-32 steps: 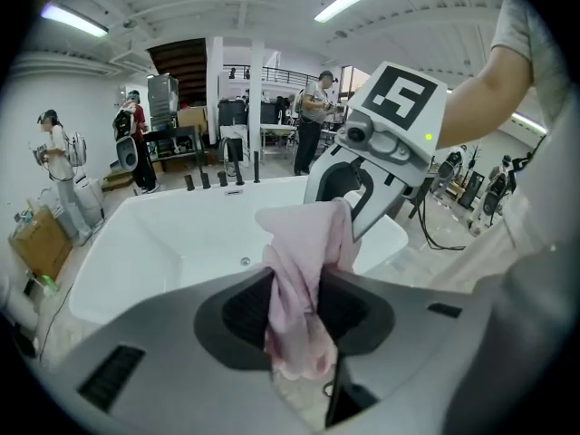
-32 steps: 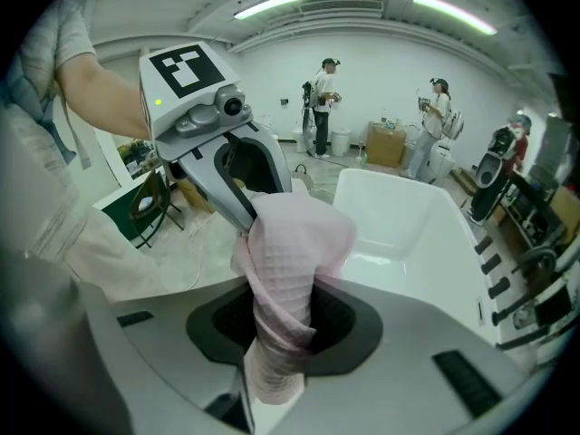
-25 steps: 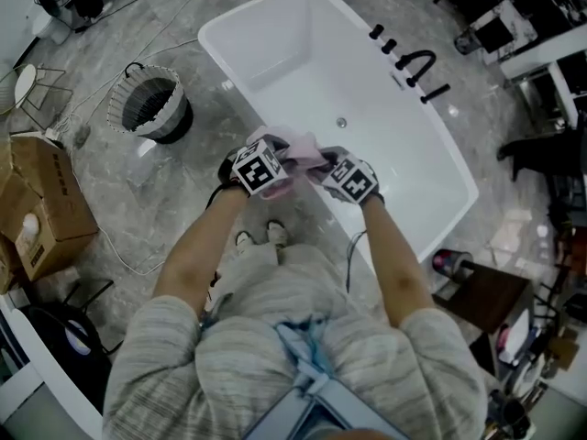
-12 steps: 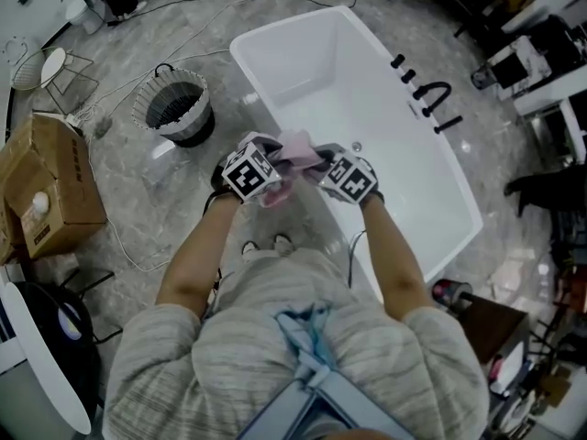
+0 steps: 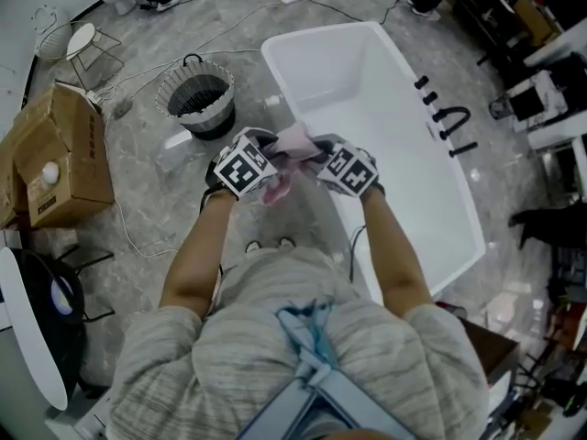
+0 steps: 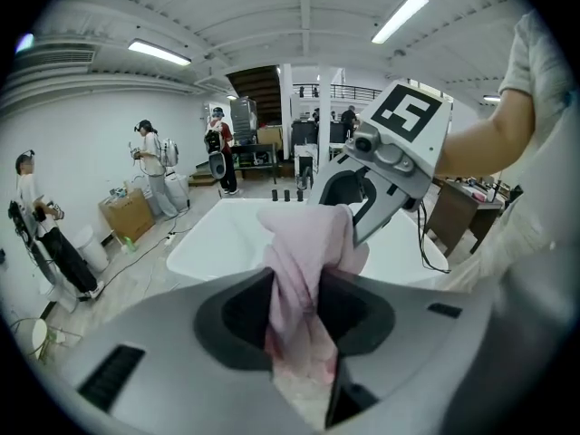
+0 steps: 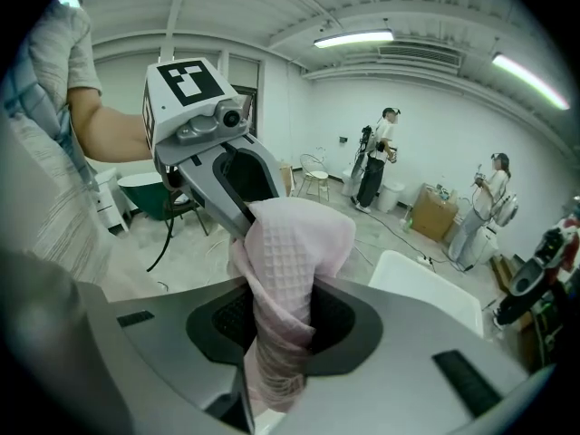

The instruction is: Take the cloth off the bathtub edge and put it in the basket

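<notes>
The pink waffle cloth [image 5: 292, 154] hangs bunched between both grippers, lifted off the white bathtub [image 5: 385, 117] beside its left edge. My left gripper [image 5: 268, 165] is shut on one end of the cloth [image 6: 304, 288], which fills the gap between its jaws. My right gripper [image 5: 316, 165] is shut on the other end of the cloth [image 7: 285, 297]. The two grippers face each other, close together. The wire basket [image 5: 197, 99] with a dark liner stands on the floor to the left, beyond the left gripper.
A cardboard box [image 5: 60, 154] sits at far left, with a wire stool [image 5: 78, 49] behind it. Cables run across the grey marble floor [image 5: 156, 209]. A black tap [image 5: 449, 122] stands on the tub's right rim. People stand across the room in both gripper views.
Both grippers have risen with the cloth and drifted left, away from the tub edge. The view has swung so that the basket now lies nearer the hands.
</notes>
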The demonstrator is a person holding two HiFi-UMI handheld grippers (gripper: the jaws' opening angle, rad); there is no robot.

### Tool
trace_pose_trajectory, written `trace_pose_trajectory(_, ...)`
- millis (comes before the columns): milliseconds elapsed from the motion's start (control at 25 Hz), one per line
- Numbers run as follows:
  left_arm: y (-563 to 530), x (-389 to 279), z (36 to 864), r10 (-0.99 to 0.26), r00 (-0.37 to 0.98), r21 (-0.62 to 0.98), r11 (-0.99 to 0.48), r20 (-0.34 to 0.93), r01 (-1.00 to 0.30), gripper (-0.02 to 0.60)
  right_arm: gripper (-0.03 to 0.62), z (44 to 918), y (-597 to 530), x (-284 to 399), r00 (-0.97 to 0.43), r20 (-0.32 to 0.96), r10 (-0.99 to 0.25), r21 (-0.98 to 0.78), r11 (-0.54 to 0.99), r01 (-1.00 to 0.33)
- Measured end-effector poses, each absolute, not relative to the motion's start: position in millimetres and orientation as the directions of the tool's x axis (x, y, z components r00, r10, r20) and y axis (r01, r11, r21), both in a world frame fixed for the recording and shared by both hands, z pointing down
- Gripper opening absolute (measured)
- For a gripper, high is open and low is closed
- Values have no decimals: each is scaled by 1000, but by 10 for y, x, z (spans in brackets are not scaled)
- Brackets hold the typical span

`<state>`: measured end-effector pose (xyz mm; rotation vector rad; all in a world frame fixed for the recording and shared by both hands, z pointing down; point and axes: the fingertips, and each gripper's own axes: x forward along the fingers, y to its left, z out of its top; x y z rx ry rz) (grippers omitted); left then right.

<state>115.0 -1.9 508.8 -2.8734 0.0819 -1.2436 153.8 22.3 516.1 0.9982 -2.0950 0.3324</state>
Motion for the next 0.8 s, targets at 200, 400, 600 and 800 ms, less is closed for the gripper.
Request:
trace_pose_trajectory(200,-170,950,4896,-113,697,-54,-993,708,-105,138,120,4975,64,1314,-424,715,-555,111,690,-715)
trace_pose_trajectory(400,-295,749,4735,-170,687,-90,-984,707,-152,138,120,4827,-84,1123,-456,688,-564,129,714,-688)
trace_pose_trajectory(600,-368,548,4664,-207,676,-88,-974,707,-207,138,120,4749,-183,928,-487,670,-560,127,733,-668)
trace_pose_trajectory(800,-423,388,4665,-230,671,-90,-967,705,-237,138,120,4750,-245,760,-507,666,-548,125,752,-648)
